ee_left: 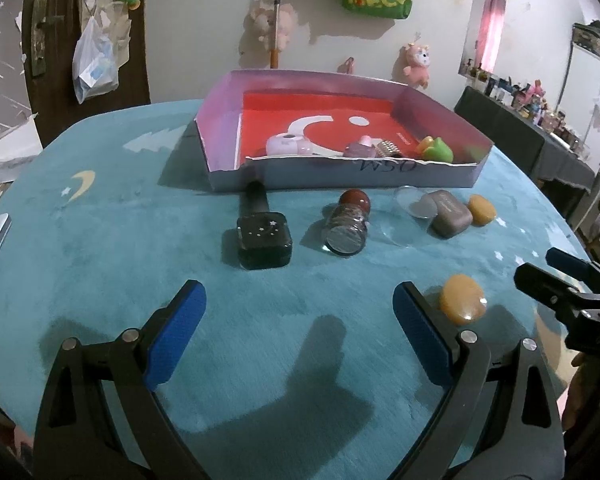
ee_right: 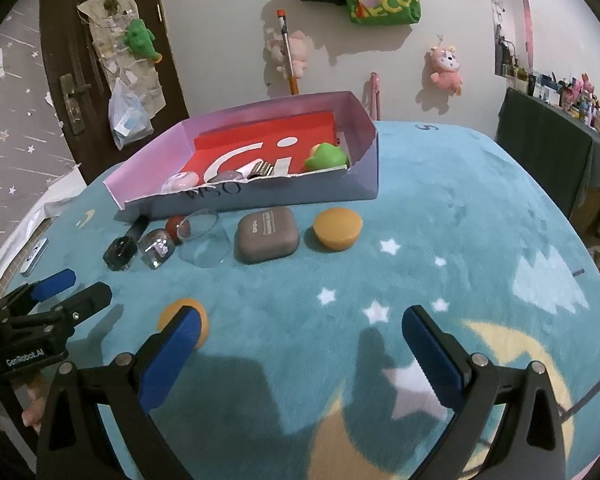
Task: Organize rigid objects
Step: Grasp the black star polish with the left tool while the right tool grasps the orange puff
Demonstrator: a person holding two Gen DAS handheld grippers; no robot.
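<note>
Box (ee_left: 340, 178) taken as the landmark: a shallow cardboard tray with a red sheet on its floor, set toward the far side of the teal tabletop (ee_left: 120, 240). Inside it, against the near wall, a pale pink gadget (ee_left: 286, 145), a small mauve bottle (ee_left: 360, 149), a ribbed metal piece (ee_left: 388, 147) and a green toy (ee_left: 436, 148) are already lodged. That part of the sorting is judged done.

Outside the box, just in front of its near wall, a row is seen: a black square-based bottle (ee_left: 264, 240) lying down, a clear jar with a red cap (ee_left: 348, 224), a clear round lid (ee_left: 416, 204), a grey-brown case (ee_left: 450, 214) and an orange disc (ee_left: 482, 209). A second orange disc (ee_left: 462, 299) lies well nearer than the row. Six items are reckoned still to be boxed, so roughly the halfway mark or a bit under.

The left hand-held gripper (ee_left: 300, 332) is held wide apart above bare cloth, nothing between its pads. The right hand-held gripper (ee_right: 302, 350) is likewise spread wide and unloaded; the near orange disc sits just behind its left finger.
</note>
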